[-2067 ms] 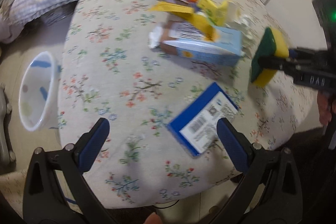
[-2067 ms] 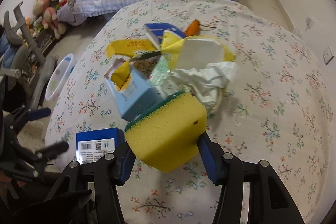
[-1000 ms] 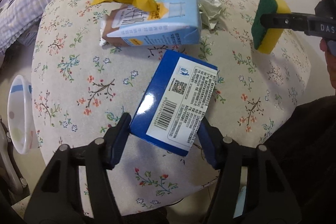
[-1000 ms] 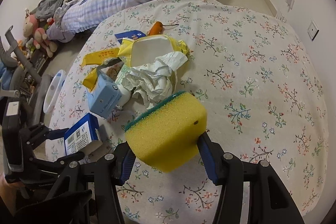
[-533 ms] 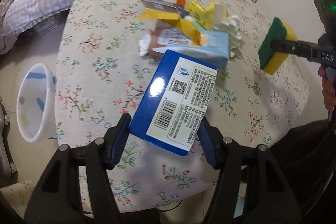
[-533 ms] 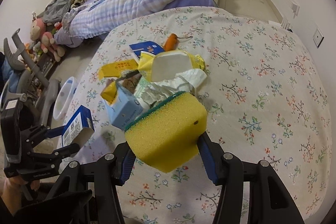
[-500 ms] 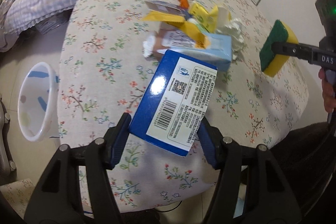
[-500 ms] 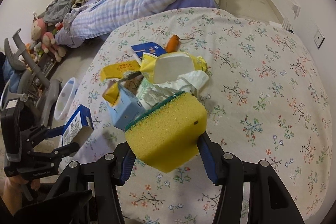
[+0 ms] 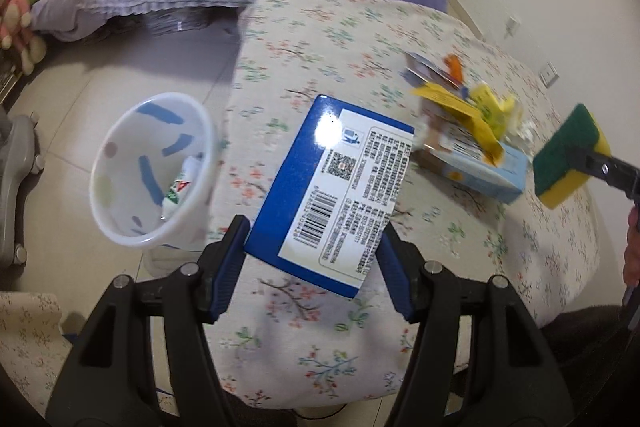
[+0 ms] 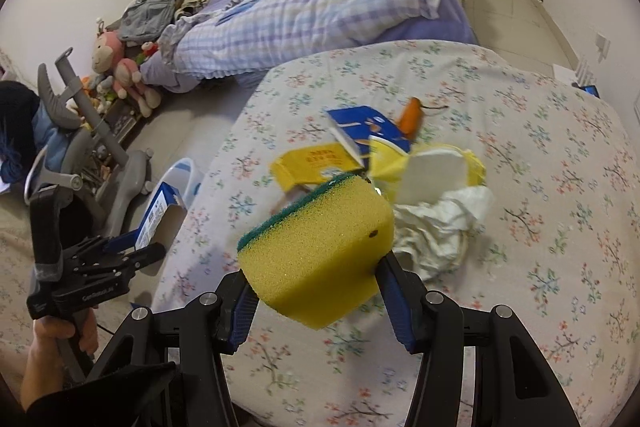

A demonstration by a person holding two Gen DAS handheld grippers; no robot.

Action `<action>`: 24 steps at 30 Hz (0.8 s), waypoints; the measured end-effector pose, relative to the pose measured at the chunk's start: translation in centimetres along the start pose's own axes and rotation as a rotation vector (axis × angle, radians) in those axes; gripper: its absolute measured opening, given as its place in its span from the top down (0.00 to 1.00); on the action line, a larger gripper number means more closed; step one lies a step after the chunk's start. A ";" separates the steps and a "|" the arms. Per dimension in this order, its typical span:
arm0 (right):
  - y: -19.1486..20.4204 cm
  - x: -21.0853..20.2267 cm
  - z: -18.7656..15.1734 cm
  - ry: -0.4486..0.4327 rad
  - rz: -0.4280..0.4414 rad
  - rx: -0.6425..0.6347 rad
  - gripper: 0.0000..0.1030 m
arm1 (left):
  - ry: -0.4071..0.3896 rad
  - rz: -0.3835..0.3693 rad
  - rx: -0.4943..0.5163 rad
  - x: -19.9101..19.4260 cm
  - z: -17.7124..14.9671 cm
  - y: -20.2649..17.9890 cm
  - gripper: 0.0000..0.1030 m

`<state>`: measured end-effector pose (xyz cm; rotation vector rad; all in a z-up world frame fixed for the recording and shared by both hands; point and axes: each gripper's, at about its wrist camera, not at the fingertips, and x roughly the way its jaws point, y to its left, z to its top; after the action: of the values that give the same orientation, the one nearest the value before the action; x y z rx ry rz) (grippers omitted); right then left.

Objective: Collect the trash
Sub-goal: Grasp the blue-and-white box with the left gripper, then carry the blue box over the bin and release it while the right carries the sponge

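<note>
My left gripper (image 9: 316,271) is shut on a blue box with a white barcode label (image 9: 332,187), held in the air over the near left part of the floral-covered table (image 9: 360,39). A white waste bin (image 9: 152,167) stands on the floor left of the table, with a wrapper inside. My right gripper (image 10: 316,299) is shut on a yellow sponge with a green scouring side (image 10: 316,247), above the table. Behind it lies a pile of trash (image 10: 400,171): yellow wrappers, a crumpled tissue (image 10: 440,227), a light blue carton (image 9: 476,163). The left gripper and its box (image 10: 160,211) show at the table's left edge.
A bed with a checked purple quilt (image 10: 312,7) stands behind the table. Stuffed toys (image 10: 116,67) and a grey wheeled frame (image 10: 92,131) are on the floor at left. A person's hand (image 10: 52,339) holds the left gripper. Wall sockets (image 9: 548,73) sit at right.
The left gripper has carried the blue box off to the left, so the waste bin is now close beside it. The right gripper with the sponge has risen and drawn back from the pile.
</note>
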<state>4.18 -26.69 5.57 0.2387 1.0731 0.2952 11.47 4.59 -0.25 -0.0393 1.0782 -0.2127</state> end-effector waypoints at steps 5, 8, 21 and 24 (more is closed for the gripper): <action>2.8 1.4 0.9 0.000 0.035 -0.031 0.45 | -0.021 0.048 -0.102 -0.2 0.2 3.7 0.38; 4.5 2.5 1.4 0.003 0.058 -0.045 0.45 | -0.024 0.074 -0.159 -0.1 0.2 5.8 0.38; 11.7 8.0 2.5 0.030 0.137 -0.106 0.45 | -0.033 0.145 -0.336 1.2 -0.2 12.0 0.38; 12.8 9.1 2.8 0.029 0.155 -0.113 0.45 | -0.046 0.153 -0.374 1.2 -0.1 13.0 0.37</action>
<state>9.14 -11.67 3.61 0.2172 1.0649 0.4977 13.92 17.10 -3.14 -0.2949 1.0576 0.1289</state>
